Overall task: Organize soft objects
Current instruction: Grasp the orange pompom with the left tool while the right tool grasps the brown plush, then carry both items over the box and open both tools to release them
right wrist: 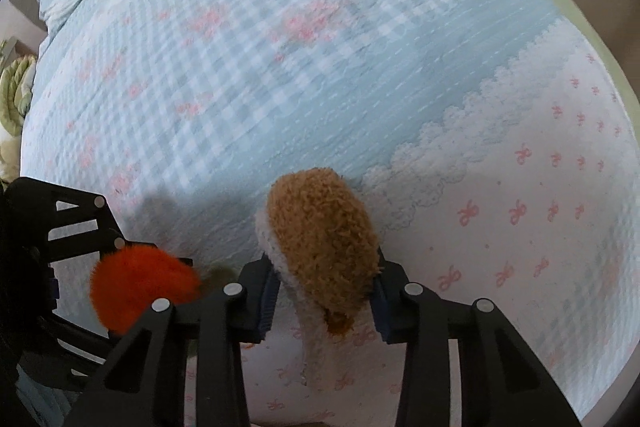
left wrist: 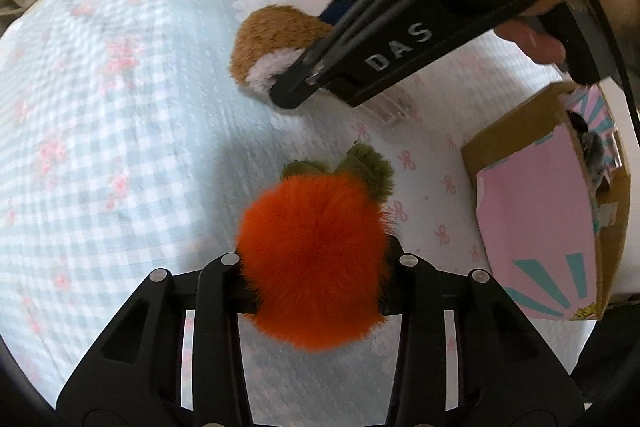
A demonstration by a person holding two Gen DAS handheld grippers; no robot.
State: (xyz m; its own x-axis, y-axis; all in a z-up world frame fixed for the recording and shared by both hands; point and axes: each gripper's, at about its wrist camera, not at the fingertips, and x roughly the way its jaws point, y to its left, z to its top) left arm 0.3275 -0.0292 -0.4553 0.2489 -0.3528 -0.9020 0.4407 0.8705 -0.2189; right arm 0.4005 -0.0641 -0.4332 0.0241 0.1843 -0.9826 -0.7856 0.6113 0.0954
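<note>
Underneath, a blue-gingham quilted bedspread [right wrist: 280, 87], pink-bowed white border.

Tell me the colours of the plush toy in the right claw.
The plush toy is tan-brown on top with a white underside, clearest in the right wrist view.

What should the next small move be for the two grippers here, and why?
Probably lift both toys off the quilt: the left gripper is clamped on the orange plush, the right gripper on the brown plush, and a box waits nearby.
</note>
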